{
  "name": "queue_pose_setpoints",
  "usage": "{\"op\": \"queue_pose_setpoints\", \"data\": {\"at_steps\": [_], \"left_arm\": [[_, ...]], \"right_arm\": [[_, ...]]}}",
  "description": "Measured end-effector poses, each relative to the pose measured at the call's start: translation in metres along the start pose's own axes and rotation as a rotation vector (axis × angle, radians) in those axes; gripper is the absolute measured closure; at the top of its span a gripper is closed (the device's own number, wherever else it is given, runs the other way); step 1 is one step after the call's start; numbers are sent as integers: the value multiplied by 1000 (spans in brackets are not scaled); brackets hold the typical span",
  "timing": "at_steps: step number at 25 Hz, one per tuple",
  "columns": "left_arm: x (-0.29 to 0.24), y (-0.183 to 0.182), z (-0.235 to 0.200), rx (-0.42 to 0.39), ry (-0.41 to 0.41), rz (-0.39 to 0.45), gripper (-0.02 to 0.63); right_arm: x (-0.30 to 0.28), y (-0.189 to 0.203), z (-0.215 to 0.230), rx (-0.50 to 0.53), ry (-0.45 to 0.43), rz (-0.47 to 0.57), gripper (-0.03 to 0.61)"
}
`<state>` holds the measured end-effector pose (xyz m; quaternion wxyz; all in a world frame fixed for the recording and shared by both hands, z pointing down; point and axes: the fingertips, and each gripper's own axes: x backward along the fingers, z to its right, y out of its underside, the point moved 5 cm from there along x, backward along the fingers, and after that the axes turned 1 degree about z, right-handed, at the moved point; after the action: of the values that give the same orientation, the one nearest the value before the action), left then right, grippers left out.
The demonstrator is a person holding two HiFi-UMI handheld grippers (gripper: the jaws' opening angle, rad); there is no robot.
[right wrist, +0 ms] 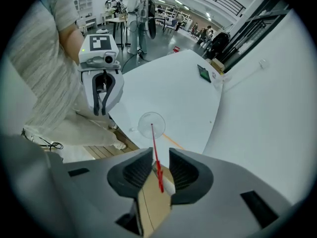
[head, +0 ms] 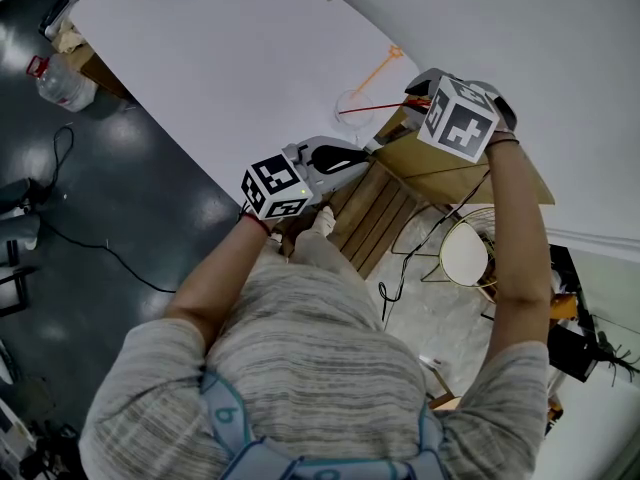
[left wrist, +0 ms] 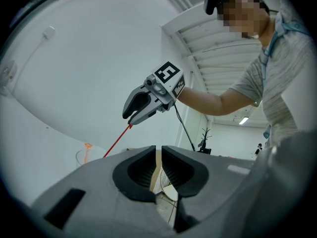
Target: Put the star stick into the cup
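**Red stick's tip in the cup, right tool slack around it**

A clear cup (right wrist: 143,126) stands on the white bench (head: 250,58) near its edge, just above the middle of the head view; it holds an orange stick (head: 378,72) that leans out over the rim toward the upper right, with a small star shape at its top end; the low end of a thin red stick (right wrist: 155,152) also sits inside the cup's mouth, and the stick slants up and out to the right, so it is partly in and not dropped.

The right tool (right wrist: 160,157) points steeply down at the cup from the right; its jaws stand a little apart with the red stick's upper end between them; a gap shows on both sides of the stick, so the pads are released rather than pinching it; no star can be made out on this stick.

The left tool (left wrist: 158,150) hangs level at the bench edge, below and left of the cup in the head view, apart from it; its jaws are clenched almost to touching, a thin slit between them and nothing in it.

A brown cardboard box (head: 455,163) lies under the right tool, beside the bench edge, right of centre in the head view.
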<state>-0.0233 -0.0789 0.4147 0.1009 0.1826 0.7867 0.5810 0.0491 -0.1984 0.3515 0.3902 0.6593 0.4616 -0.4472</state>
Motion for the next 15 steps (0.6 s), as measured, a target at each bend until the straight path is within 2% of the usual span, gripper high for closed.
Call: {"op": "queue_pose_setpoints", "data": {"at_steps": [1, 2, 9, 15], "left_arm": [[-1, 0, 0, -1, 4, -1, 569], [-2, 0, 0, -2, 7, -2, 569], [-1, -1, 1, -5, 23, -4, 569], [1, -3, -5, -2, 28, -6, 569]], "right_arm": [[1, -2, -1, -9, -5, 9, 463], [2, -3, -1, -16, -1, 20, 423], [17, -15, 3, -68, 106, 134, 423], [44, -16, 4, -207, 249, 339, 423]]}}
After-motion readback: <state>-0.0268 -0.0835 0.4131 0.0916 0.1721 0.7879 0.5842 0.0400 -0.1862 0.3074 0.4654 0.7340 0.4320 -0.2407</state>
